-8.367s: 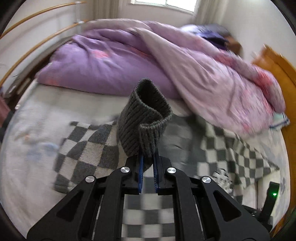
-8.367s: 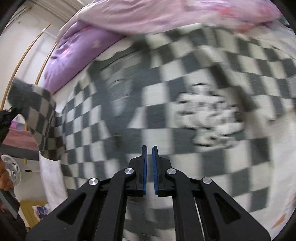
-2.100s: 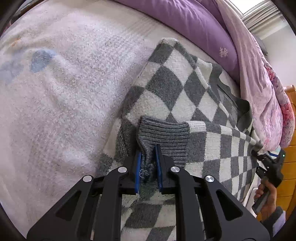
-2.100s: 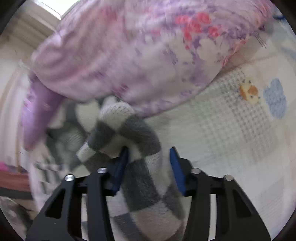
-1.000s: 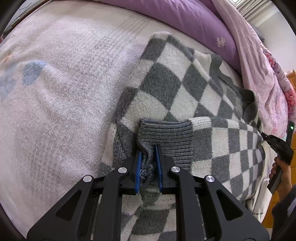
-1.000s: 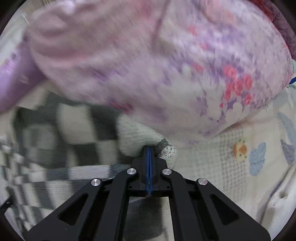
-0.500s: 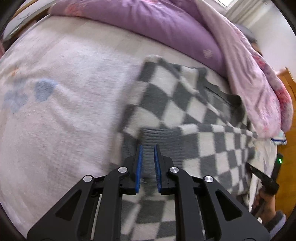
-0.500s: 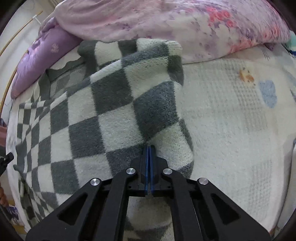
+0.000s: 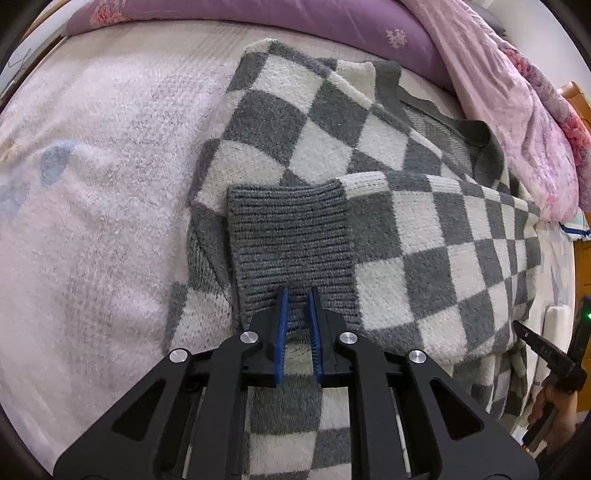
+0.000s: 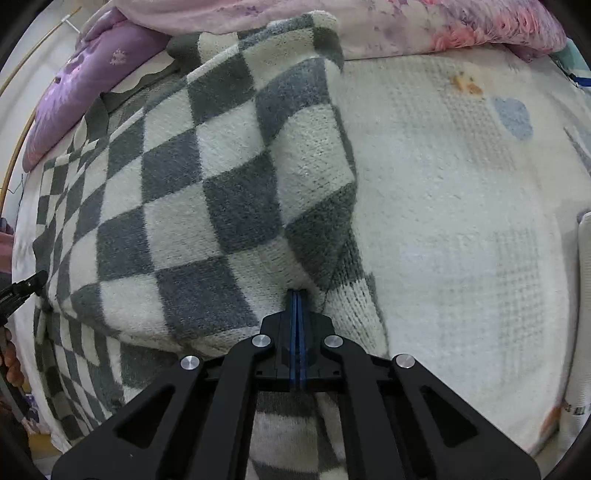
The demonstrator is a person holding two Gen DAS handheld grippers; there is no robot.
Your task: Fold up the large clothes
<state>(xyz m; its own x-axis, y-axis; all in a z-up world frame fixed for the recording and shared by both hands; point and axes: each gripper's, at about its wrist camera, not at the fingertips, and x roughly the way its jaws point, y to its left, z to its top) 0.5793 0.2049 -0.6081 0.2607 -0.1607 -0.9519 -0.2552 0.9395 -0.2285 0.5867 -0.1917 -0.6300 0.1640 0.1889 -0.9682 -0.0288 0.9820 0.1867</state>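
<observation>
A grey-and-white checked sweater [image 9: 424, 236] lies on the bed, its sleeve folded across the body. In the left wrist view the sleeve's grey ribbed cuff [image 9: 291, 236] rests flat on the checks. My left gripper [image 9: 297, 295] stands at the cuff's near edge, its blue pads almost together with a small pucker of cuff between them. Seen from the right wrist, the sweater [image 10: 207, 206] is doubled over, and its creases run into my right gripper [image 10: 297, 291]. That gripper's pads are pressed together on the folded edge.
A purple quilt [image 9: 295, 14] and a pink flowered quilt [image 10: 424, 26] are heaped along the far side of the bed. The pale fleece bed sheet [image 10: 461, 221] spreads around the sweater. A person's hand [image 9: 557, 406] shows at the right edge near the bed's side.
The cuff was bunched up in the left pads and now lies flat. My right gripper drew back from the pink quilt, and the sweater's folded edge came along with it.
</observation>
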